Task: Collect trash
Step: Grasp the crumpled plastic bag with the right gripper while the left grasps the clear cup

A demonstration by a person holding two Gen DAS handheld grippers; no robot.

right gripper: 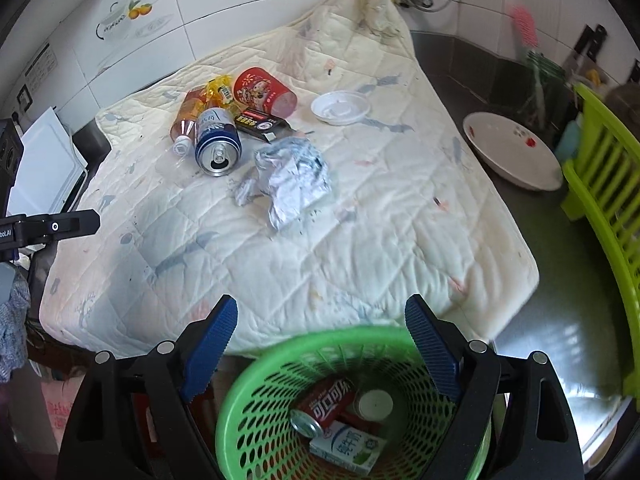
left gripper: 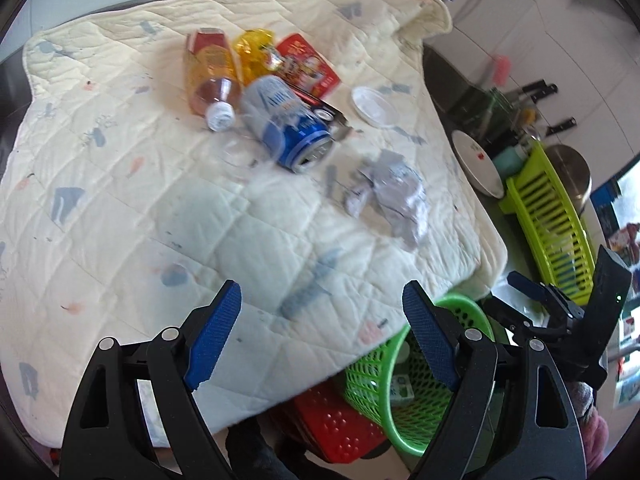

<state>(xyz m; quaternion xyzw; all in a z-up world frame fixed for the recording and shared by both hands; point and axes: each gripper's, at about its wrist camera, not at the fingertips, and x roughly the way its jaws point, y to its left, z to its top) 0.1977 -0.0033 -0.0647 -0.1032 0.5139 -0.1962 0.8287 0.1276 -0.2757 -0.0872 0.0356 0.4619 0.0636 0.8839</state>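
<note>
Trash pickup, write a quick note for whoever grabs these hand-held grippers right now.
Left hand-held gripper: open, empty.
Right hand-held gripper: open, empty, above the green basket.
Done: red can, milk carton and a white lid are in the basket.
Left on the quilt: crumpled paper, blue can, tea bottle, yellow wrapper, red cup, dark box, white lid.

In the green basket (right gripper: 256,420) we read white Chinese characters, 可口可乐, on the red can (right gripper: 326,402), and at its five o'clock 纯牛奶 on the white and green milk carton (right gripper: 348,446). At nine o'clock in the right wrist view, a black device (right gripper: 48,228) bears letters ending "bot.AI". Print on the blue can (right gripper: 218,140) is too blurred to read.
</note>
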